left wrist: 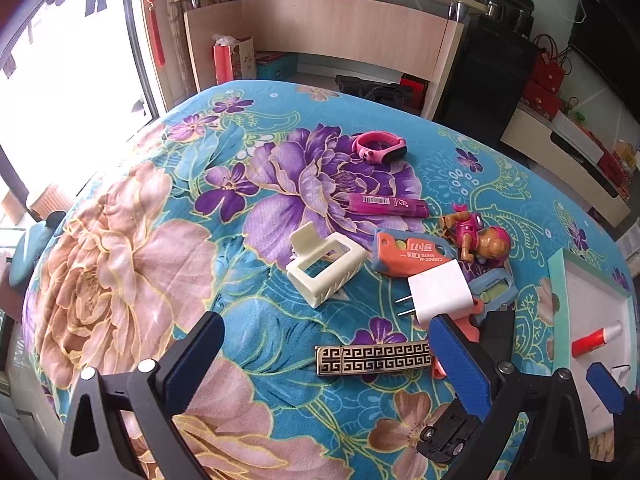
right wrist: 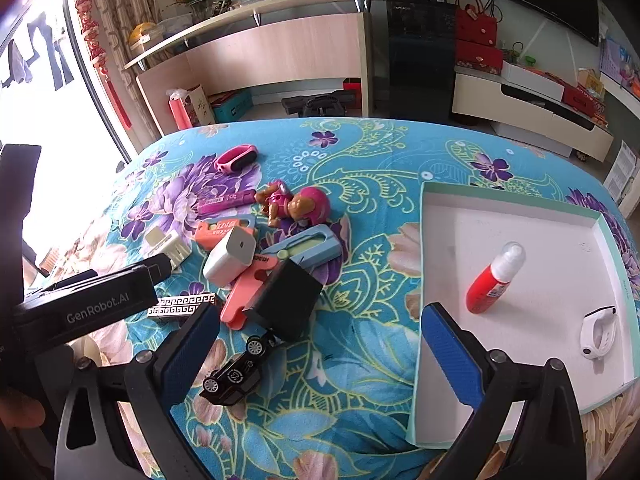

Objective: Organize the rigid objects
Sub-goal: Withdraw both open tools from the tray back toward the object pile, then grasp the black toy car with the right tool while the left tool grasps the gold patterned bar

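Observation:
Rigid items are piled on the floral teal cloth [left wrist: 132,240]: a cream holder [left wrist: 326,264], a white charger [left wrist: 438,290], an orange carrot knife [left wrist: 408,254], a pink highlighter [left wrist: 386,204], a pink watch [left wrist: 380,148], a toy pup [left wrist: 476,240], a gold patterned bar [left wrist: 374,359] and a black toy car [right wrist: 236,376]. My left gripper [left wrist: 332,356] hangs open and empty just above the gold bar. My right gripper [right wrist: 322,352] is open and empty between the car and the white tray [right wrist: 540,240]. A red bottle [right wrist: 496,280] and a white clip-like piece [right wrist: 598,332] lie in the tray.
A black box [right wrist: 288,304], a coral plastic piece [right wrist: 244,292] and a light blue cutter [right wrist: 316,244] lie in the pile. The left gripper's black housing [right wrist: 96,308] crosses the left side. A wooden counter [right wrist: 280,48] and cabinets stand beyond the far edge.

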### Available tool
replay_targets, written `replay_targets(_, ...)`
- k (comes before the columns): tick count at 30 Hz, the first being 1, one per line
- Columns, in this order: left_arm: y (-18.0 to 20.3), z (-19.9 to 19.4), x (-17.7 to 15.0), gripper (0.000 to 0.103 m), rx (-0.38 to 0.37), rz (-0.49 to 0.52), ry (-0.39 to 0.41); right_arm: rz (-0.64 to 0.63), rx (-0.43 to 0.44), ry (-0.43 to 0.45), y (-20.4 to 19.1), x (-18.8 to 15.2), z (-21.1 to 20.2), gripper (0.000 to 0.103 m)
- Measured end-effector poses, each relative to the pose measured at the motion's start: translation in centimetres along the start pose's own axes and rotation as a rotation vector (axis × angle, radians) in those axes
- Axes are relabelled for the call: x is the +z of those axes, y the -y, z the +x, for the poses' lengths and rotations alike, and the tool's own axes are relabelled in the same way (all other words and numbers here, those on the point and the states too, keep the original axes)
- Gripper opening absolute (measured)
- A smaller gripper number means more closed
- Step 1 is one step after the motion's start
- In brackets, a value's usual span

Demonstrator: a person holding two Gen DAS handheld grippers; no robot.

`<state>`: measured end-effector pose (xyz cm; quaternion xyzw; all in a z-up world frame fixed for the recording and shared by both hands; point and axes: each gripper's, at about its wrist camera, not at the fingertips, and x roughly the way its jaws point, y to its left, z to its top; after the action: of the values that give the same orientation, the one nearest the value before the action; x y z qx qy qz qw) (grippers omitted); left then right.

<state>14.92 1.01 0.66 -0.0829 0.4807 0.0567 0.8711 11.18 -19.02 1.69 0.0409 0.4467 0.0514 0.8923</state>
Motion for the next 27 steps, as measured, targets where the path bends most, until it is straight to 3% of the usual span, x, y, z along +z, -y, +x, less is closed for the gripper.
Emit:
replay_targets(12,-2.7,1.6,-0.3,0.103,-0.084,-0.045,-0.068,-0.028,0.000,-0.095,-1.1,-0.9,1.9,0.101)
replay_targets(19,-1.8,2.2,-0.6,0.103,-0.105,0.006,-0.097,-0.052,-0.020,-0.163,-1.3,-1.6,3.6,0.101)
replay_targets(27,-1.4,2.9,-0.9,0.103,-0.096,0.015,-0.125,-0.071,0.037,-0.186,-2.0,-1.9,4.0,0.100)
